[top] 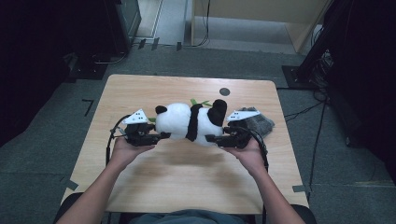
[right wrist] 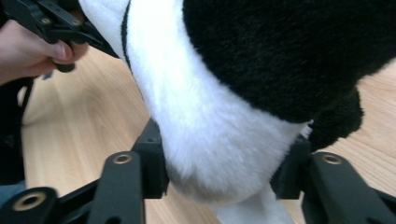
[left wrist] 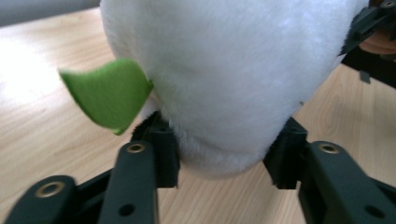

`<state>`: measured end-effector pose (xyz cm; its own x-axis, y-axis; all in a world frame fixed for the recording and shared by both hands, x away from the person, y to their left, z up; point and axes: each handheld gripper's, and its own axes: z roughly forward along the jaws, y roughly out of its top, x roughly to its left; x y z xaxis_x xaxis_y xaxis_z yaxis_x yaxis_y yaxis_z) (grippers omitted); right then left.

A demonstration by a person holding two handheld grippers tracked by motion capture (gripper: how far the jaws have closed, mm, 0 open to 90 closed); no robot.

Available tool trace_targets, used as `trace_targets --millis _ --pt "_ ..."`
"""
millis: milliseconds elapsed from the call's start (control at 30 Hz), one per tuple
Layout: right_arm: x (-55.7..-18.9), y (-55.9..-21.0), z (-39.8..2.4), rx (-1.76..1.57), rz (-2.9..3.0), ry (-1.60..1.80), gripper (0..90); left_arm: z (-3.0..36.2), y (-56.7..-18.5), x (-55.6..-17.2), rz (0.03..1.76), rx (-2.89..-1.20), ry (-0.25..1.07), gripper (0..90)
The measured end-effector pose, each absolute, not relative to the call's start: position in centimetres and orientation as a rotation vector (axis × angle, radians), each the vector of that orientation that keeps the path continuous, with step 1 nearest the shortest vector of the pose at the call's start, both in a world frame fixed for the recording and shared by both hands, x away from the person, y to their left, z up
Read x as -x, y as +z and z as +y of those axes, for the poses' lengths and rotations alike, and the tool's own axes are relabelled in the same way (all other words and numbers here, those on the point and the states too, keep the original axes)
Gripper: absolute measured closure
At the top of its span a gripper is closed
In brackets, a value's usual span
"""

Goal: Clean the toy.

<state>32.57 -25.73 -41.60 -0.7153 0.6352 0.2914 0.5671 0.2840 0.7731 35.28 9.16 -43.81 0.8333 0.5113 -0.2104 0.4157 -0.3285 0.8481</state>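
A black-and-white plush panda [top: 189,120] lies lengthwise across the middle of the wooden table [top: 187,182]. My left gripper [top: 163,135] is shut on its white end, and in the left gripper view the pads [left wrist: 163,154] press into the white fur [left wrist: 224,70]. A green felt leaf [left wrist: 105,93] sticks out beside that jaw. My right gripper [top: 210,138] is shut on the other end, its pads [right wrist: 152,161] squeezing white fur [right wrist: 210,116] just below a black patch. Both grippers point inward at each other, a hand behind each.
A dark grey fuzzy object [top: 260,123] lies right behind my right gripper. A small black round spot [top: 224,91] sits near the table's far edge. More green leaves [top: 200,101] show behind the panda. Dark stands and cables flank the table on the floor.
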Motion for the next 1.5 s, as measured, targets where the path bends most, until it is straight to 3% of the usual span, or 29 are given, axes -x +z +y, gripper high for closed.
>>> trace_targets --millis 167,400,700,900,1200,1500 --pt "-32.7 -41.8 -25.7 -1.135 2.438 1.417 39.8 9.2 -43.4 -35.3 0.723 -1.962 0.089 67.1" --pt "-32.7 -42.1 -26.5 -1.039 2.372 1.475 29.5 9.9 -43.1 -35.7 0.775 -1.897 0.031 71.8" --pt "-32.4 -43.0 -26.8 -0.950 2.357 1.444 30.0 11.1 -42.2 -35.9 0.798 -1.837 0.020 72.1" --pt "-32.7 -44.1 -25.9 -0.954 2.408 1.410 33.2 10.9 -42.2 -35.9 0.806 -1.812 -0.057 71.6" --pt "-32.6 -44.5 -25.0 -0.992 2.444 1.286 43.3 9.9 -43.2 -35.9 0.854 -1.865 -0.044 63.6" --pt "-32.1 -44.2 -25.2 -1.057 2.465 1.277 45.8 10.0 -43.6 -36.0 0.883 -1.891 -0.044 45.5"
